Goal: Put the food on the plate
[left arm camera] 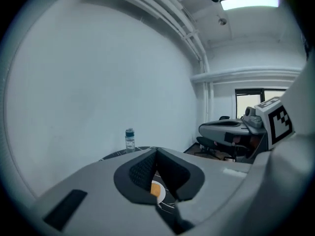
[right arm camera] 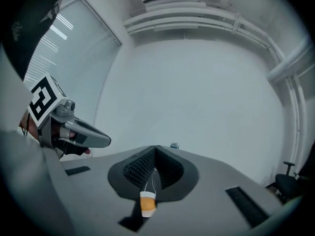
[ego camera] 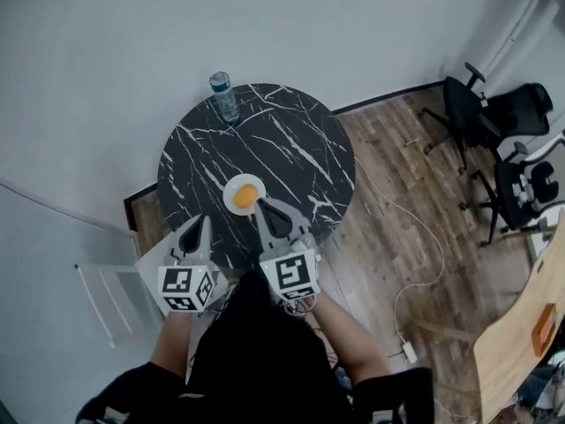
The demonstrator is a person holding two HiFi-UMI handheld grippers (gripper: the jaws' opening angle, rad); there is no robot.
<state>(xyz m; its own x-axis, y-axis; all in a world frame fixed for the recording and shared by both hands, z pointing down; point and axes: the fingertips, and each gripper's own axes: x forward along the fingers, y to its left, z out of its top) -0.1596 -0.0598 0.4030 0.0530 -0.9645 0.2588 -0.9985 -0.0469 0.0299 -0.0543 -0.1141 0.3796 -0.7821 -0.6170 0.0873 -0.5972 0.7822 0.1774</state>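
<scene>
Round black table (ego camera: 291, 148) with white marble veining, set on a wood floor (ego camera: 397, 237) against a pale wall. Two dark office chairs (ego camera: 494, 122) stand off to the right. A clear water bottle (ego camera: 224, 95) stands upright at the table's far edge.

Small white plate (ego camera: 233, 184) on the near part of the tabletop, well apart from the bottle. The food (ego camera: 246, 195) sits on it, roughly centred: one rounded piece, smooth, orange-yellow, with the white rim showing all around it.

Left gripper (ego camera: 205, 221) is held over the table's near-left edge, jaws pressed together with nothing between them. It is clear of the plate.

Right gripper (ego camera: 262, 204) also has its jaws closed tip to tip and empty. From the head view its tip overlaps the plate's near rim, just beside the food. Contact with the plate cannot be judged.

Both gripper views catch the orange piece through the gap under the closed jaws.
</scene>
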